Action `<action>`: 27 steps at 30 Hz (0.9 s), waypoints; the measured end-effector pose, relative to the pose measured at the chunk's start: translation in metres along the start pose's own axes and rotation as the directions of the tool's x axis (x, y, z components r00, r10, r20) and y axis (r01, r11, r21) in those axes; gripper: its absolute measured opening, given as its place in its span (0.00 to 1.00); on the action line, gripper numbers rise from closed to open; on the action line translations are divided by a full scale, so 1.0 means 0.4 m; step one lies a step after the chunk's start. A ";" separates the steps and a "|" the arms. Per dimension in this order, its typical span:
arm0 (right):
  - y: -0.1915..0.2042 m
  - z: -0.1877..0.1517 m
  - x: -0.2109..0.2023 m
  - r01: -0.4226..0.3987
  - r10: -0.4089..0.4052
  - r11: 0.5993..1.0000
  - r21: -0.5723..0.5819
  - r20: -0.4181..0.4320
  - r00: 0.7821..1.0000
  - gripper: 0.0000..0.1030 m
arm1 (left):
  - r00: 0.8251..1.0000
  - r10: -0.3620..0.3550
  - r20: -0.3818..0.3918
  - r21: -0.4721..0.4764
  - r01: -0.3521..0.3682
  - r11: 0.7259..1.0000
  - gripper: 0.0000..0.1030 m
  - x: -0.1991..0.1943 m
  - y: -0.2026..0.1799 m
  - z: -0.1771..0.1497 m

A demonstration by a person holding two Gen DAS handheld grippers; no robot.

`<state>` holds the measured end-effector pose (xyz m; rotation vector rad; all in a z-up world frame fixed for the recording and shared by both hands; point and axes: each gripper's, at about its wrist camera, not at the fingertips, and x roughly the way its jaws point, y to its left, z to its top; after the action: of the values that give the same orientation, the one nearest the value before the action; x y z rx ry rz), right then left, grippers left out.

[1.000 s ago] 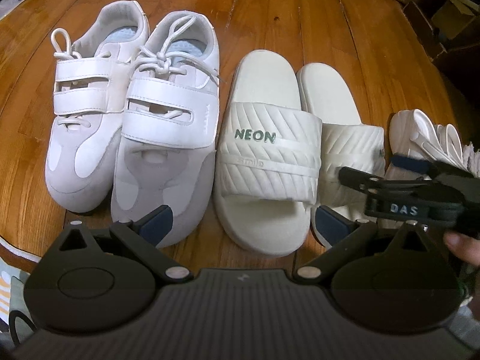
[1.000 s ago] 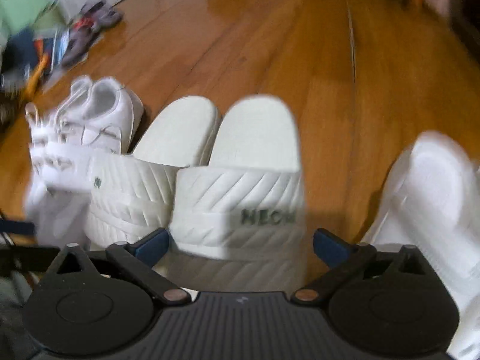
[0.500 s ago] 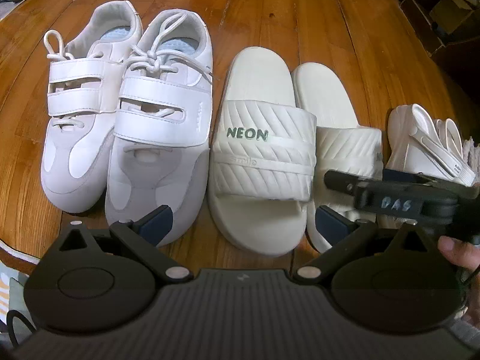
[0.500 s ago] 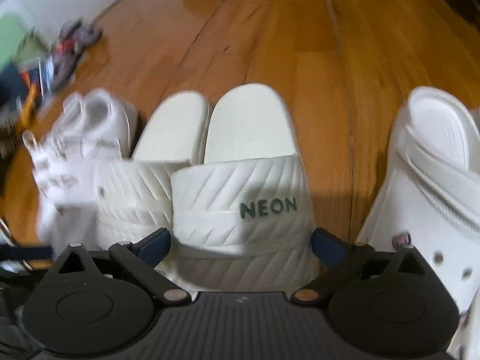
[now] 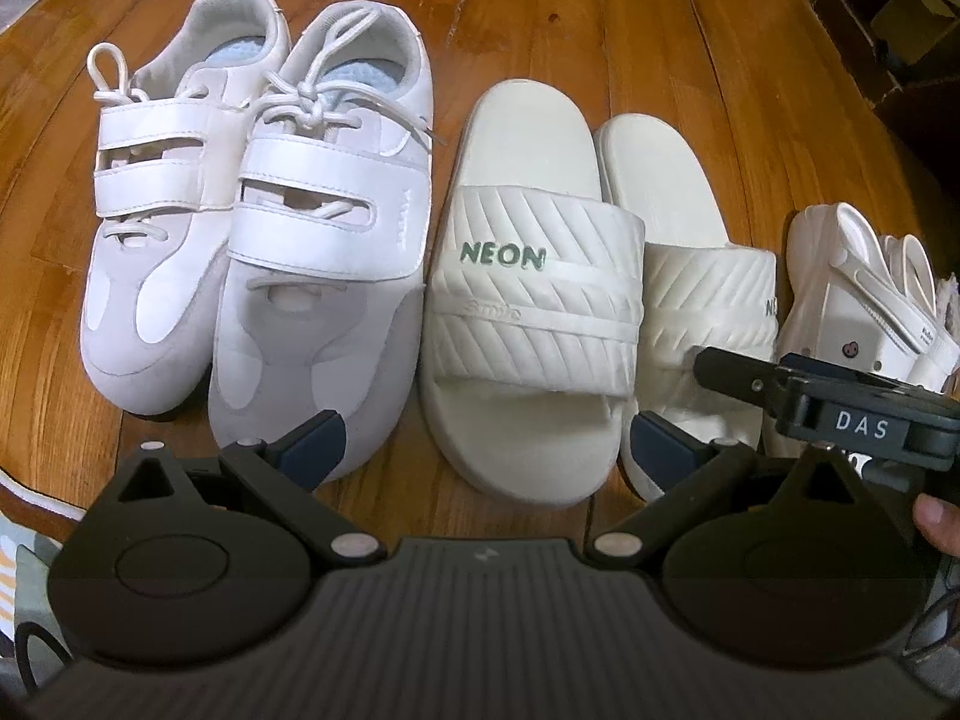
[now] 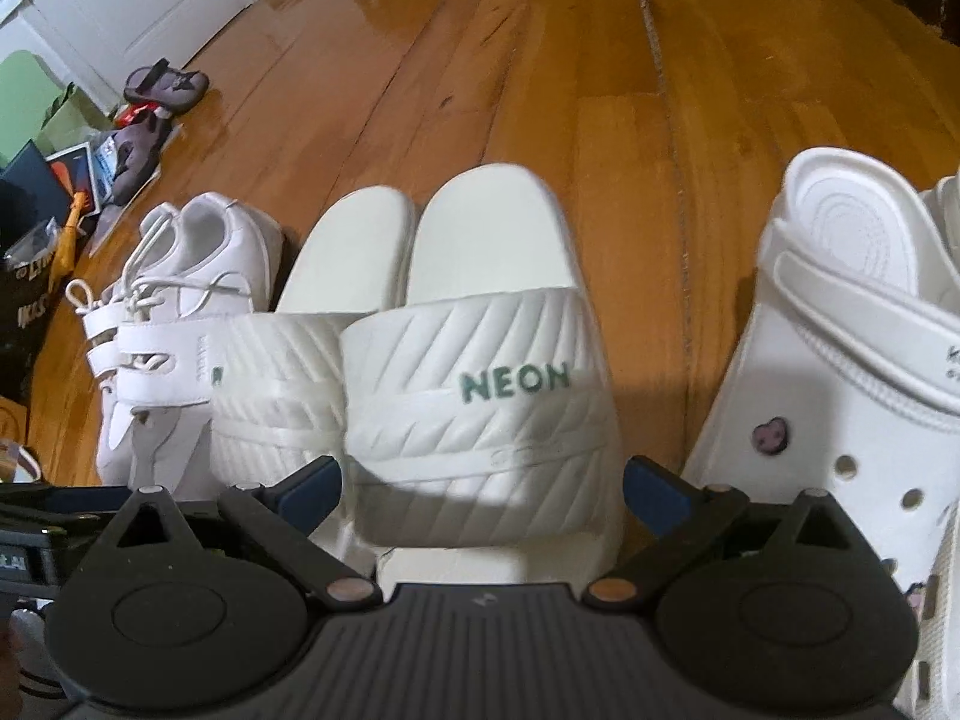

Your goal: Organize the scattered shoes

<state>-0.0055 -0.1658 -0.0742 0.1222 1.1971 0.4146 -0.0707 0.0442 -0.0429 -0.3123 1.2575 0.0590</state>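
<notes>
White shoes stand in a row on the wooden floor. Two white strap sneakers (image 5: 252, 276) are at the left, two white NEON slides (image 5: 528, 324) in the middle, white clogs (image 5: 870, 312) at the right. My left gripper (image 5: 486, 450) is open and empty, hovering over the toes of the right sneaker and the left slide. My right gripper (image 6: 483, 489) is open, its fingers either side of the toe end of the right NEON slide (image 6: 480, 408), not closed on it. The right gripper's body also shows in the left wrist view (image 5: 840, 414). A clog (image 6: 852, 372) lies to its right.
Dark sandals (image 6: 165, 84) and a pile of papers and boxes (image 6: 66, 180) lie far left by a white door. Cardboard boxes (image 5: 888, 18) stand at the far right. A rug edge (image 5: 24, 516) lies near left.
The right gripper has swung right and steadied, centring on the right NEON slide with the clog now in view. The left gripper has drifted slightly; the shoes stay in place.
</notes>
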 end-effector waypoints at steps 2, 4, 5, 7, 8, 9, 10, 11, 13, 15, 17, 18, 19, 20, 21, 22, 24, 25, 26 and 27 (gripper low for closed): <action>0.005 -0.001 0.001 0.005 -0.005 1.000 -0.011 -0.003 1.000 0.98 | 1.000 -0.004 0.001 0.002 0.004 1.000 1.00 0.000 -0.004 0.001; 0.004 -0.003 0.000 0.008 -0.008 1.000 -0.010 -0.007 1.000 0.98 | 1.000 -0.008 0.002 0.005 0.008 1.000 1.00 0.000 -0.008 0.003; 0.002 -0.005 0.000 0.010 -0.010 1.000 -0.007 -0.011 1.000 0.98 | 1.000 -0.010 0.002 0.006 0.010 1.000 1.00 0.000 -0.010 0.003; 0.003 -0.007 -0.002 0.014 -0.014 1.000 -0.010 -0.011 1.000 0.98 | 1.000 -0.014 0.003 0.008 0.014 1.000 1.00 0.000 -0.014 0.005; 0.003 -0.008 -0.003 0.015 -0.015 1.000 -0.012 -0.012 1.000 0.98 | 1.000 -0.016 0.004 0.009 0.016 1.000 1.00 0.000 -0.017 0.005; 0.003 -0.010 -0.009 0.017 -0.018 1.000 -0.013 -0.009 1.000 0.98 | 1.000 -0.018 0.004 0.011 0.018 1.000 1.00 0.000 -0.019 0.006; 0.002 -0.012 -0.016 0.020 -0.020 1.000 -0.014 -0.004 1.000 0.98 | 1.000 -0.020 0.005 0.012 0.020 1.000 1.00 0.000 -0.021 0.006; 0.002 -0.014 -0.023 0.023 -0.023 1.000 -0.015 0.001 1.000 0.98 | 1.000 -0.022 0.005 0.013 0.021 1.000 1.00 0.000 -0.023 0.007; 0.001 -0.018 -0.037 0.029 -0.029 0.999 -0.017 0.011 1.000 0.98 | 1.000 -0.025 0.006 0.015 0.025 1.000 1.00 0.000 -0.027 0.008; -0.001 -0.023 -0.052 0.035 -0.035 0.999 -0.019 0.021 0.999 0.98 | 1.000 -0.029 0.007 0.018 0.029 0.999 1.00 0.000 -0.031 0.010; -0.002 -0.027 -0.066 0.041 -0.041 0.999 -0.021 0.030 0.999 0.98 | 0.999 -0.033 0.008 0.020 0.033 0.999 1.00 0.000 -0.035 0.011; -0.002 -0.029 -0.073 0.044 -0.044 0.999 -0.022 0.035 0.998 0.98 | 0.999 -0.035 0.009 0.022 0.035 0.999 1.00 0.000 -0.038 0.011; -0.003 -0.031 -0.080 0.047 -0.046 0.999 -0.023 0.040 0.998 0.98 | 0.999 -0.031 0.008 0.029 0.031 0.999 1.00 0.000 -0.047 0.009; -0.003 -0.036 -0.089 0.062 -0.060 0.998 -0.033 0.047 0.997 0.98 | 1.000 -0.027 0.008 0.036 0.027 0.999 1.00 0.001 -0.056 0.006; -0.003 -0.041 -0.100 0.081 -0.078 0.996 -0.048 0.054 0.995 0.98 | 1.000 -0.024 0.008 0.043 0.023 0.999 1.00 0.002 -0.065 0.003; -0.003 -0.047 -0.110 0.100 -0.096 0.993 -0.062 0.061 0.993 0.98 | 1.000 -0.021 0.006 0.047 0.021 0.999 1.00 0.002 -0.073 0.001; -0.006 -0.058 -0.130 0.127 -0.121 0.989 -0.077 0.073 0.990 0.98 | 1.000 -0.010 0.004 0.061 0.009 0.998 1.00 -0.001 -0.094 -0.006; -0.012 -0.064 -0.145 0.142 -0.136 0.987 -0.078 0.076 0.988 0.98 | 1.000 0.002 0.010 0.075 -0.003 0.997 1.00 -0.006 -0.107 -0.010; -0.017 -0.069 -0.157 0.151 -0.145 0.986 -0.075 0.077 0.986 0.98 | 1.000 0.009 0.017 0.087 -0.011 0.996 1.00 -0.011 -0.115 -0.012; -0.021 -0.073 -0.167 0.158 -0.153 0.985 -0.073 0.075 0.985 0.98 | 0.999 0.015 0.031 0.105 -0.019 0.994 1.00 -0.020 -0.130 -0.016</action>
<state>-0.0504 -0.2024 -0.0289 -0.0246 1.1121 0.3169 -0.0680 -0.0061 -0.0266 -0.2089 1.2288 0.0120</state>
